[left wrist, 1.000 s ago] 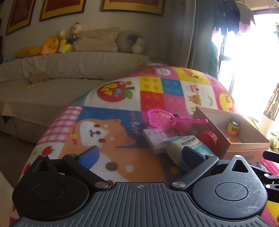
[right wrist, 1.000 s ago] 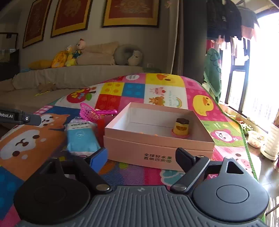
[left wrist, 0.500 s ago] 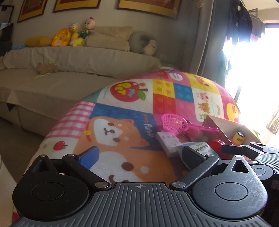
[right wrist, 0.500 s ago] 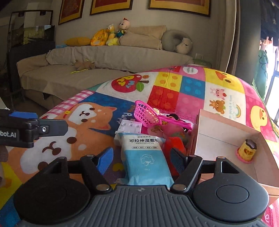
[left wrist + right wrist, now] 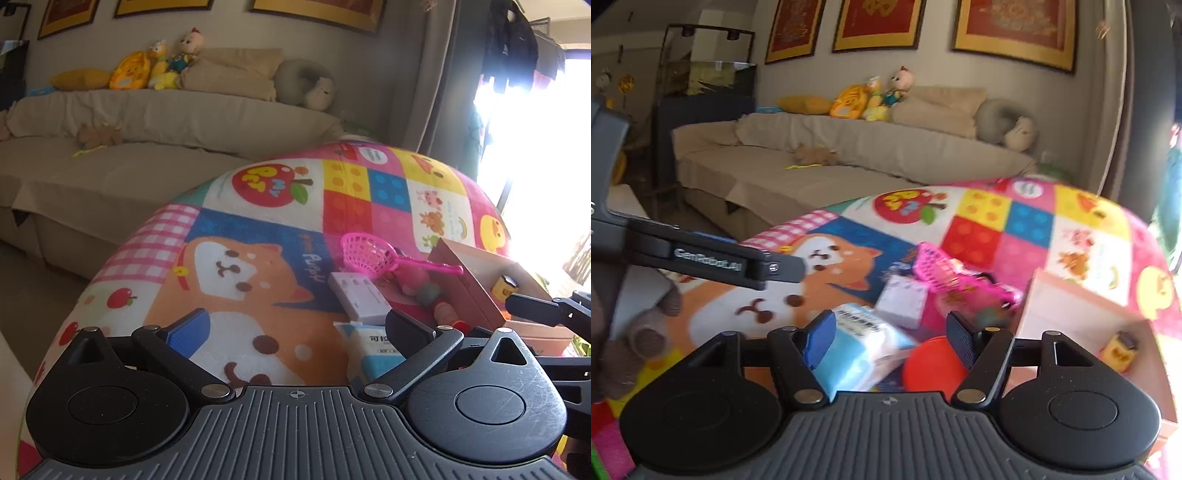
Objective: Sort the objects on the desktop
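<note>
While nothing is gripped yet, the step in hand looks like choosing a first item for the box [image 5: 1082, 314]. The left gripper [image 5: 295, 332], fingers spread wide, hovers at lower centre of its view over bare mat [image 5: 236, 295]. The right gripper [image 5: 892, 341], fingers also spread, brackets the wipes pack [image 5: 860, 343] and red disc [image 5: 932, 363] at lower centre, gripping neither. Next it must drop and close on one. Counted: one wipes pack, one white box [image 5: 360, 297], one pink scoop [image 5: 369, 254], one red disc; one yellow toy [image 5: 1121, 349] sits inside the box.

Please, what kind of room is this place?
Most likely a home living room: a covered sofa with plush toys stands along the wall under framed pictures, and the work surface is covered by a children's cartoon mat.
</note>
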Demonstrator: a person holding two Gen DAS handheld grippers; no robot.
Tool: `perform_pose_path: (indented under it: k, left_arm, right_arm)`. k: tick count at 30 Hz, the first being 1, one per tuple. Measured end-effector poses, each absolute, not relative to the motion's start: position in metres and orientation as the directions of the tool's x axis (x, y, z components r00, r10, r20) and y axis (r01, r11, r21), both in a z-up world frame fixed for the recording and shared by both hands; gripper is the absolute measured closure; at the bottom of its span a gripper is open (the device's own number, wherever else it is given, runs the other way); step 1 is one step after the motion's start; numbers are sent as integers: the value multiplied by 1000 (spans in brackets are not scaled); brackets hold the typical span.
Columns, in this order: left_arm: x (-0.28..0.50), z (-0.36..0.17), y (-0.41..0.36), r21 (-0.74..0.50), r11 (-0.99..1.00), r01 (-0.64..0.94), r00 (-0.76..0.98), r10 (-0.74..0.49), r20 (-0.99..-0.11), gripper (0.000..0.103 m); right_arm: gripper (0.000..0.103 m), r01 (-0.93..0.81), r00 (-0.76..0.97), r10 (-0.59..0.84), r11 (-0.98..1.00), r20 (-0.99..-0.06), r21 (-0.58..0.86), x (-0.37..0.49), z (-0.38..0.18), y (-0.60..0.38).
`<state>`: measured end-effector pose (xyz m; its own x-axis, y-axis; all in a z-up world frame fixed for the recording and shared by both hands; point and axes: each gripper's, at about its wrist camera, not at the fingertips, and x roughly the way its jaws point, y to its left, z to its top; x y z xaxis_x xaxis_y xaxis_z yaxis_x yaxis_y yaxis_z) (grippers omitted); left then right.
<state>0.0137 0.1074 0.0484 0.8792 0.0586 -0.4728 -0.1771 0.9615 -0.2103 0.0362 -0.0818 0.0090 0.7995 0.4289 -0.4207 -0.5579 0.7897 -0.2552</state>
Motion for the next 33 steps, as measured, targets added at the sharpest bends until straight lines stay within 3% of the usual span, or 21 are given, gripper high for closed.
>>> perform_pose_path:
  k: [3,9,12,15,19,28,29,31,33]
  left_arm:
    - [11,48,106,-211,963,-169,880,51,-473,0]
    - [10,48,103,-206,964,-167,874,48,-484,0]
    - [10,47,97,-203,968,-149,868,30,-495,0]
    - [12,45,87,-189,976,-108,862,-3,-507,0]
    - [13,41,74,-166,985,-48,852,-47,-522,0]
    - [20,29,50,-137,990,20,817,-95,-569,0]
    - [20,28,48,-132,991,26,814,-98,-572,0]
    - [19,28,45,-121,992,37,812,-100,-575,0]
    - [19,28,44,-112,993,39,811,-97,-578,0]
  right_arm:
    - [59,-556,775,388,795,-499,-245,53,-2,-80]
    - [63,-556,755,346,788,-557,-263,62,-28,-75]
    - [83,-553,747,339,794,-571,-252,64,-31,-78]
    - [90,-585,710,368,783,-600,-212,60,-26,-86]
    - [91,-621,658,399,767,-639,-160,40,-22,-111]
    - [91,-475,734,204,836,-648,-274,10,-29,-181]
    - [89,-461,733,200,849,-651,-258,11,-26,-189]
    - [72,-425,744,180,871,-644,-247,14,-22,-197]
    - [28,-389,770,183,894,-611,-222,15,-14,-208]
